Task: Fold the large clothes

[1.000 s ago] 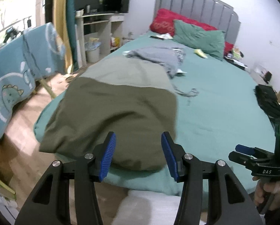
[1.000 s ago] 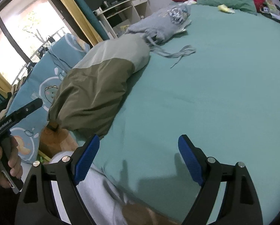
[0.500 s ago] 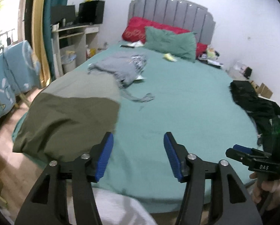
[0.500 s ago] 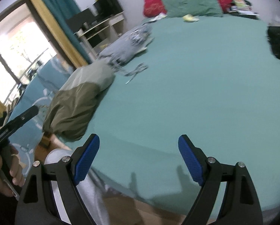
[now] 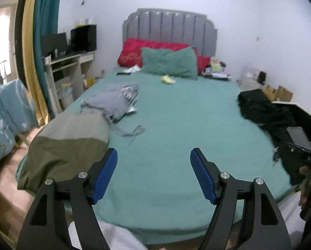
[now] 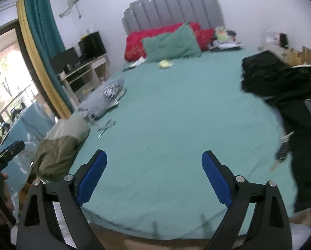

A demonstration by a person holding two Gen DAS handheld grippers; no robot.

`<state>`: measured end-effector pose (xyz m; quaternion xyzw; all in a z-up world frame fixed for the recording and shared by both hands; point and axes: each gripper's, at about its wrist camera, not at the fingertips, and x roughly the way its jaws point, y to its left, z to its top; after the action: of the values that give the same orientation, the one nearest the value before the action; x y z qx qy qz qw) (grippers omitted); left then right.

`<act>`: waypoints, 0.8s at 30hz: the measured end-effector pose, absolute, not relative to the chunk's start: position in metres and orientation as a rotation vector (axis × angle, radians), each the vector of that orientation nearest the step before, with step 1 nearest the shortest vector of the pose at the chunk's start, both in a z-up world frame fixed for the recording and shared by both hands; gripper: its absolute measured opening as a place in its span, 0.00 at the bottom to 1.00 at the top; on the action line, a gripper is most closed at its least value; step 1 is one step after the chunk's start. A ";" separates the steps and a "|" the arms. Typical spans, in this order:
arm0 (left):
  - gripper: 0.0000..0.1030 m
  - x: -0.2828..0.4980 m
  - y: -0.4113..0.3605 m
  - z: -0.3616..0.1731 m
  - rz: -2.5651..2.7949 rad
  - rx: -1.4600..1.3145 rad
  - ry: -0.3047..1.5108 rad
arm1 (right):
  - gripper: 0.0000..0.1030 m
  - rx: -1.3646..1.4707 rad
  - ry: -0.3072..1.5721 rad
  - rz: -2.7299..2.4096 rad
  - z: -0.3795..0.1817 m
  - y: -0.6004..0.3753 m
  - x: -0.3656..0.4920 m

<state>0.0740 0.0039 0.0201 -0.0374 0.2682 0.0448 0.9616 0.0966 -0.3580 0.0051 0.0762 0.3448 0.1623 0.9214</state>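
A folded olive and pale green garment (image 5: 68,145) lies at the bed's near left corner; it also shows in the right wrist view (image 6: 59,145). A grey garment (image 5: 113,100) lies folded behind it, also in the right wrist view (image 6: 101,100). A crumpled black garment (image 5: 266,112) lies on the bed's right side, also in the right wrist view (image 6: 280,83). My left gripper (image 5: 153,173) is open and empty above the bed's foot. My right gripper (image 6: 154,175) is open and empty, also above the foot.
The bed (image 5: 186,125) has a teal sheet, with red and green pillows (image 5: 168,62) at a grey headboard. A desk with shelves (image 5: 70,70) and curtains stand left. A blue dinosaur cloth (image 5: 3,125) hangs at far left. Boxes (image 5: 278,92) sit at right.
Both grippers have swung to the right and tilted up, from the olive garment toward the middle of the bed. The black garment has come into view. Both stay open.
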 end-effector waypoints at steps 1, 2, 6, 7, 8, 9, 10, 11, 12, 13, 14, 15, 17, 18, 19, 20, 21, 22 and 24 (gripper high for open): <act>0.73 0.072 -0.001 0.027 0.090 -0.071 0.530 | 0.89 0.157 0.692 0.320 0.012 -0.364 0.093; 0.73 0.070 -0.004 0.032 0.090 -0.067 0.519 | 0.89 0.157 0.680 0.314 0.017 -0.369 0.091; 0.73 0.061 -0.018 0.057 0.078 -0.053 0.465 | 0.90 0.145 0.605 0.277 0.050 -0.388 0.075; 0.73 0.059 -0.020 0.061 0.086 -0.048 0.454 | 0.90 0.145 0.590 0.274 0.055 -0.389 0.072; 0.73 0.056 -0.023 0.066 0.089 -0.043 0.438 | 0.90 0.144 0.572 0.270 0.062 -0.391 0.067; 0.73 0.053 -0.027 0.072 0.087 -0.037 0.426 | 0.90 0.141 0.552 0.266 0.070 -0.392 0.062; 0.73 0.050 -0.029 0.077 0.076 -0.031 0.415 | 0.90 0.135 0.530 0.265 0.078 -0.392 0.056; 0.73 0.049 -0.031 0.080 0.073 -0.026 0.406 | 0.90 0.127 0.508 0.263 0.086 -0.392 0.051; 0.73 0.045 -0.034 0.085 0.094 -0.005 0.384 | 0.90 0.119 0.492 0.262 0.091 -0.389 0.046; 0.73 0.042 -0.036 0.088 0.130 0.025 0.361 | 0.91 0.114 0.478 0.266 0.096 -0.388 0.043; 0.73 0.039 -0.039 0.091 0.156 0.048 0.347 | 0.91 0.113 0.466 0.276 0.100 -0.387 0.039; 0.73 0.036 -0.042 0.094 0.166 0.061 0.332 | 0.92 0.114 0.456 0.291 0.106 -0.384 0.035; 0.73 0.029 -0.040 0.101 0.138 0.037 0.310 | 0.92 0.114 0.439 0.298 0.113 -0.378 0.030; 0.73 0.027 -0.039 0.103 0.126 0.023 0.303 | 0.92 0.111 0.422 0.304 0.118 -0.374 0.026; 0.73 0.026 -0.038 0.105 0.119 0.014 0.296 | 0.92 0.107 0.413 0.309 0.120 -0.371 0.023; 0.73 0.022 -0.036 0.108 0.117 0.008 0.280 | 0.92 0.098 0.403 0.317 0.124 -0.367 0.022; 0.73 0.019 -0.035 0.110 0.115 0.009 0.266 | 0.92 0.087 0.385 0.324 0.127 -0.363 0.015; 0.73 0.017 -0.034 0.111 0.114 0.011 0.252 | 0.93 0.081 0.375 0.334 0.130 -0.359 0.012; 0.73 0.014 -0.033 0.112 0.121 0.016 0.221 | 0.93 0.063 0.355 0.354 0.137 -0.350 0.007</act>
<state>0.0136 -0.0328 0.1124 0.0080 0.1101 0.0604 0.9920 0.0071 -0.3500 0.1365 0.0309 0.1755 0.1753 0.9682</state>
